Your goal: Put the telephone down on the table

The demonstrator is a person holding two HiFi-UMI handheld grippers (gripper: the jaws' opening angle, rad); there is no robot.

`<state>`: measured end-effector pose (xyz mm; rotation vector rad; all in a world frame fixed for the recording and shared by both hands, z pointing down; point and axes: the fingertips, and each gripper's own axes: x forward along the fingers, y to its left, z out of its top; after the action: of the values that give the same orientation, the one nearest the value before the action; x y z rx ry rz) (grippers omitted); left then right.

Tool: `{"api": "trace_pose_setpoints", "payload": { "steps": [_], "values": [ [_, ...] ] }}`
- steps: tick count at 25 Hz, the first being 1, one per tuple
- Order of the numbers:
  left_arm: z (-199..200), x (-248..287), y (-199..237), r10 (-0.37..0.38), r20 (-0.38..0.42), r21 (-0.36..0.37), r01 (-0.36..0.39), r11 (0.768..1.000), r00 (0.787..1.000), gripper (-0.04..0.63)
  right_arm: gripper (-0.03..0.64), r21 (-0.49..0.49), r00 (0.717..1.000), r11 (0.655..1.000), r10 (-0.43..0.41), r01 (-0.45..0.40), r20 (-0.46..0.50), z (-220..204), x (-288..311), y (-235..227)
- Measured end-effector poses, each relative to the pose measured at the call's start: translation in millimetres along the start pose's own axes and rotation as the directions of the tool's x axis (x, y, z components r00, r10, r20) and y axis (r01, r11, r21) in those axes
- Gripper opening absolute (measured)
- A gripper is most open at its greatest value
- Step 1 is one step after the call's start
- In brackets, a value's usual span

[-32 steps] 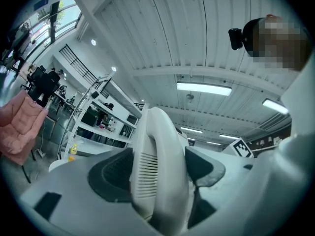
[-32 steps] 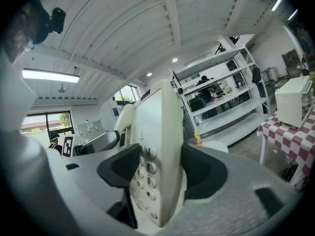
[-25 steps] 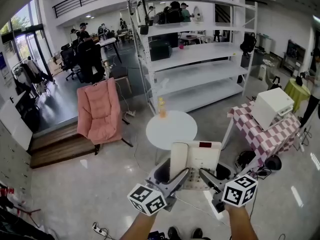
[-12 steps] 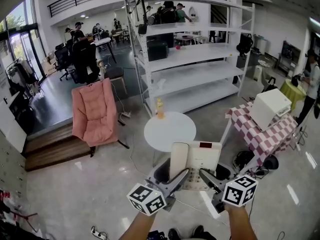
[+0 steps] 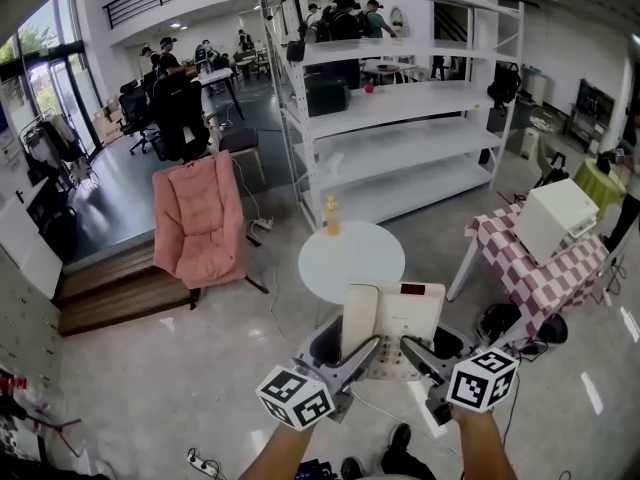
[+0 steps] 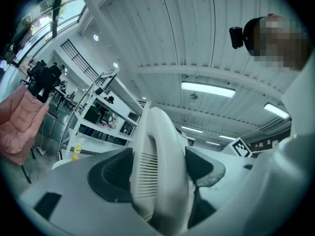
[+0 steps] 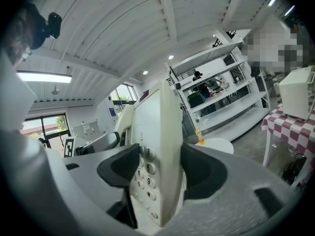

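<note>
Head view steeply downward; gripper views upward, close (all sharing the telephone (image 5: 392,318))

Left gripper (image 5: 352,356) and right gripper (image 5: 420,356) (side by side) both clamp tight.

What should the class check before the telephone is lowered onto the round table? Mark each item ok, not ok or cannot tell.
1. Left claw shut on the handset: ok.
2. Right claw shut on the telephone at its keypad edge: ok.
3. Round table has bare room: ok.
4. Yellow bottle stands clear, at the far rim: ok.
5. Telephone above the table: not ok, seemingly held short of it.
6. Cord free: cannot tell.
</note>
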<state>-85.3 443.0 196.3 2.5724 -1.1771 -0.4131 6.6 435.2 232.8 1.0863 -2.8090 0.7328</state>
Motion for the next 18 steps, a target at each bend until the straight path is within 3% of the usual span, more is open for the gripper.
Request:
{"api": "trace_pose_setpoints", "payload": {
  "steps": [18],
  "values": [
    [-13.9, 92.0, 45.0, 0.113, -0.010, -0.005, -0.113, 0.994, 0.994, 0.327, 0.244, 0.027, 0.993, 0.995, 0.096, -0.095, -0.062, 32.6, 48.3, -95.7]
  ]
}}
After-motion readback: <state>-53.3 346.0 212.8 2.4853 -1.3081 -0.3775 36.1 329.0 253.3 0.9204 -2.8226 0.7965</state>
